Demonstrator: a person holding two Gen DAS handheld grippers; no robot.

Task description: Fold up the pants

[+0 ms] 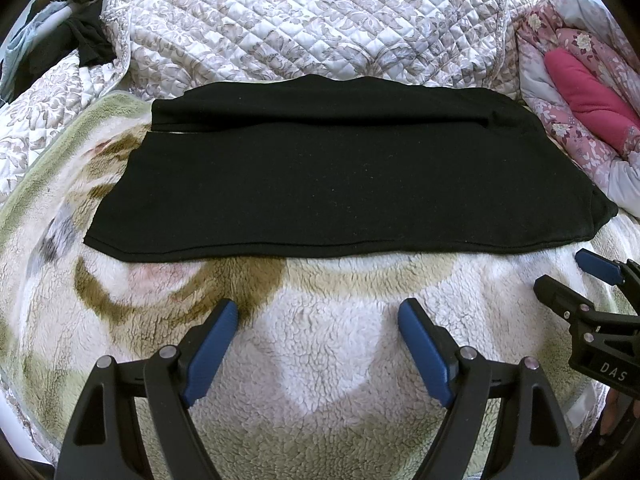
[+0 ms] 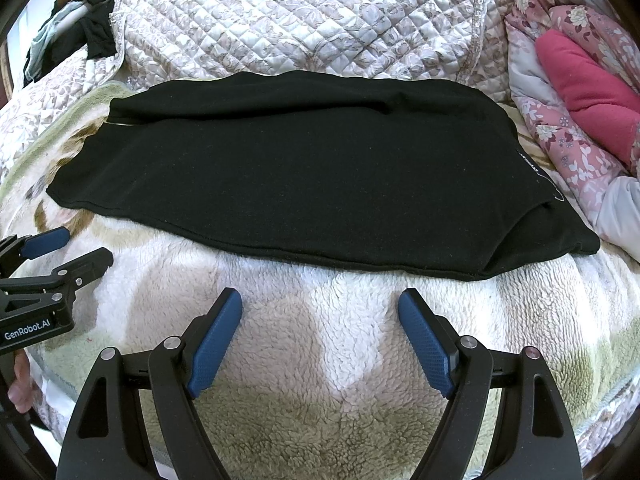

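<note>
Black pants lie flat and folded lengthwise on a fleece blanket, stretched left to right; they also show in the right wrist view. My left gripper is open and empty, just short of the pants' near edge. My right gripper is open and empty, also just short of the near edge. The right gripper shows at the right edge of the left wrist view, the left gripper at the left edge of the right wrist view. Neither touches the pants.
A quilted floral cover lies behind the pants. A pink floral duvet with a magenta cushion sits at the right. Dark clothes are piled at the far left.
</note>
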